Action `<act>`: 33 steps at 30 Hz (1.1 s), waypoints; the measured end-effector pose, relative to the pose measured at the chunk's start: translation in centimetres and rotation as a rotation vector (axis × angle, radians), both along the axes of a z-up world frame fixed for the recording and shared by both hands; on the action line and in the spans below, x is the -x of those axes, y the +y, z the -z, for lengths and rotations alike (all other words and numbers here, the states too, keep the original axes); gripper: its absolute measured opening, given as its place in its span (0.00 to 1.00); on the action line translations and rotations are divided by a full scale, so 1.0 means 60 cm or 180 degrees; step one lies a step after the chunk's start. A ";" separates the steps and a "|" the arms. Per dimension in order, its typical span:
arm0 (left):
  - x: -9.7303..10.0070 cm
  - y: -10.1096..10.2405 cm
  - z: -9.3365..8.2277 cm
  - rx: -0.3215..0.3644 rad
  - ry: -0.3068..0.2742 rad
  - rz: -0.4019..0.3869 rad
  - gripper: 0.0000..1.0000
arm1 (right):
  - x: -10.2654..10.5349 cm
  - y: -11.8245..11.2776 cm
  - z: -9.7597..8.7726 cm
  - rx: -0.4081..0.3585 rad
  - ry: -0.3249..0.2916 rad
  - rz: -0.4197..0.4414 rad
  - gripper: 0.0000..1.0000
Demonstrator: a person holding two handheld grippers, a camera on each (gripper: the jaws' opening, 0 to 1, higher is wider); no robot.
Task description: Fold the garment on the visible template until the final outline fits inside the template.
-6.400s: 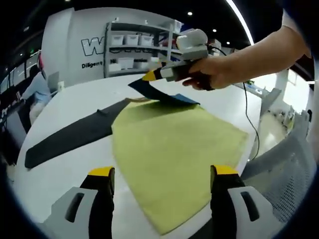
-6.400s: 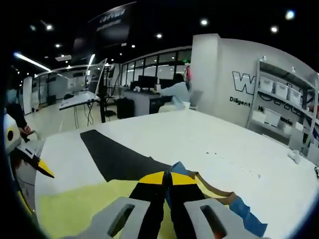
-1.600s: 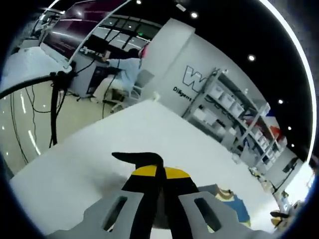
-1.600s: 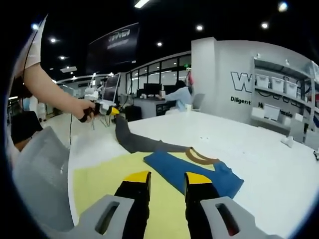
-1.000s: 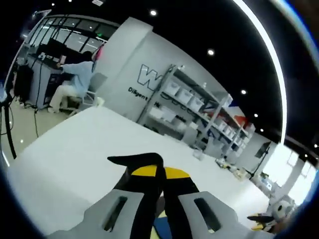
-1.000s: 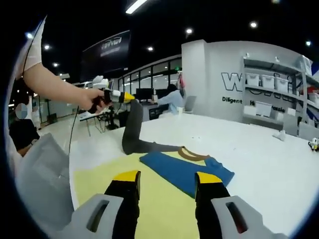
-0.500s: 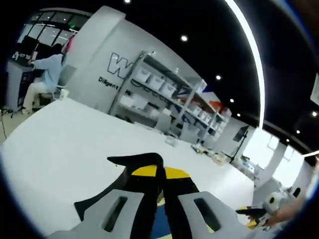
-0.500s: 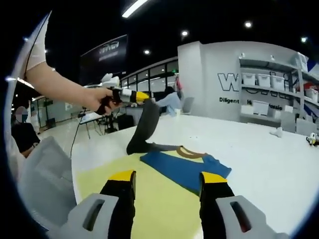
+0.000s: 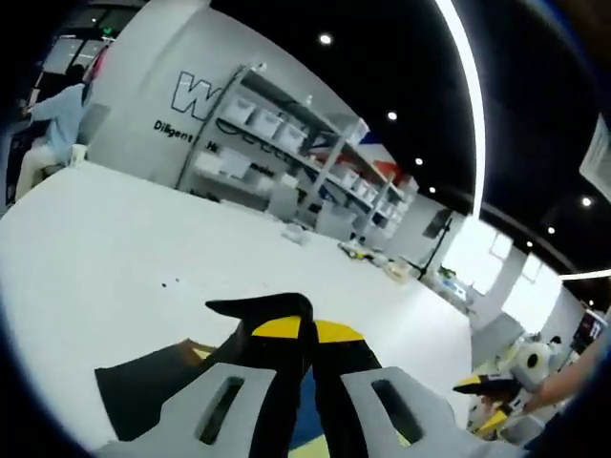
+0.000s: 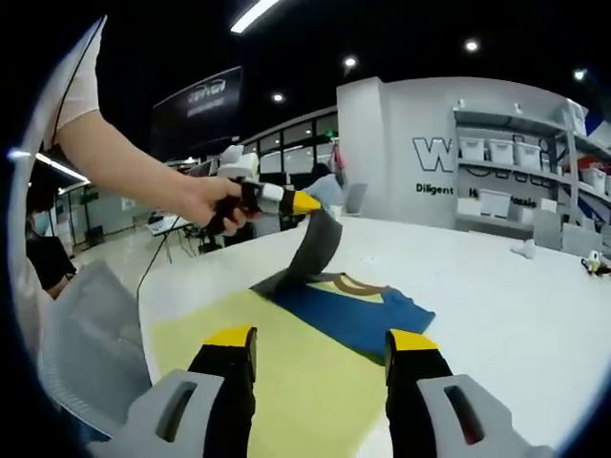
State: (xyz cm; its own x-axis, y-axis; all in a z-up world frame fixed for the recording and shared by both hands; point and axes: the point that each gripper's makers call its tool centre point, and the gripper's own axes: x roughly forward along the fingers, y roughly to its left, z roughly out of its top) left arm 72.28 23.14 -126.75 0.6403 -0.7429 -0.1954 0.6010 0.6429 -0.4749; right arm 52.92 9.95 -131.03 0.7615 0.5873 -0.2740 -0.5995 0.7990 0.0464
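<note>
Lying partly folded on the yellow template (image 10: 286,358), the blue garment (image 10: 358,320) is showing its tan collar, with its dark grey sleeve (image 10: 310,250) lifted above the white bench (image 10: 496,315). I am clamping that sleeve in my left tool (image 10: 310,203), jaws closed; my right tool (image 10: 320,343) is hovering wide apart, holding nothing.

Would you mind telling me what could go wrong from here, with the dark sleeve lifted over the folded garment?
The left gripper is shut on the dark sleeve, carried high above the blue garment. The sleeve may slip free early and land crooked. Pulling further might drag the blue fold off the yellow template, which lies near the white table edge. The right gripper hovers open and pins nothing, so the layers beneath could shift.
</note>
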 end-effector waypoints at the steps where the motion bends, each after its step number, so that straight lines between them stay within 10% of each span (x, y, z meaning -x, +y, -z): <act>1: 0.002 -0.007 0.007 -0.0027 0.0004 0.0019 0.01 | 0.002 -0.001 0.001 0.0010 0.0010 -0.0003 0.51; 16: 0.025 -0.093 0.132 -0.0856 -0.0015 0.0388 0.01 | 0.007 -0.014 0.004 0.0082 0.0085 -0.0030 0.53; 33: 0.051 -0.155 0.176 -0.0992 0.0086 0.0786 0.01 | 0.017 -0.015 0.022 0.0058 0.0178 -0.0013 0.52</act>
State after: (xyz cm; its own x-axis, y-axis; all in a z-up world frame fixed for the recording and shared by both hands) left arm 69.20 13.84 -137.29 0.4414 -0.7762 -0.4502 0.7455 0.5965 -0.2975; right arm 51.92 9.03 -132.33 0.7422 0.5850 -0.3269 -0.5997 0.7975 0.0654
